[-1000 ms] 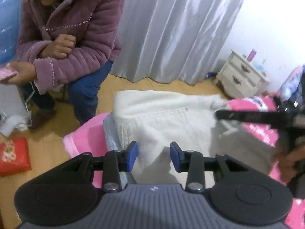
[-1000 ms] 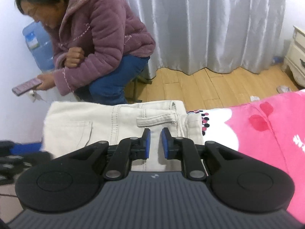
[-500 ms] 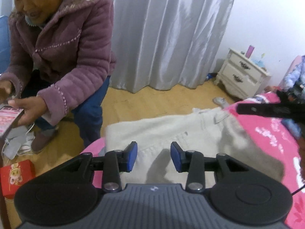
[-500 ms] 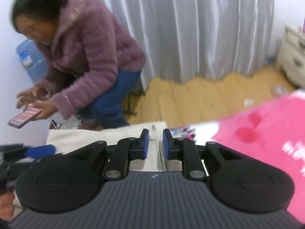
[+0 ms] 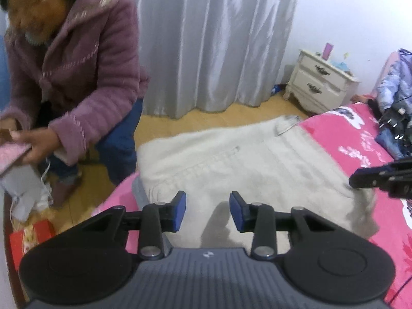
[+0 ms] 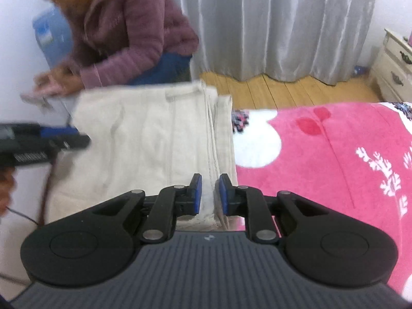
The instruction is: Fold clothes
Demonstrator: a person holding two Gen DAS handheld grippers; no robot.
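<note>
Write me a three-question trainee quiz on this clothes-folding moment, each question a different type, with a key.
1. True or false: the cream trousers lie on the pink blanket.
2. Multiple choice: the left hand-held gripper is
A. shut on the trousers
B. open above the trousers
C. holding a phone
3. Fill in: the right hand-held gripper has its fingers set narrowly on either side of the trousers' folded ____ edge.

Key
1. True.
2. B: its jaws are wide apart with nothing between them.
3. Right; a gap still shows between the fingers and the cloth, so no grasp is seen.
</note>
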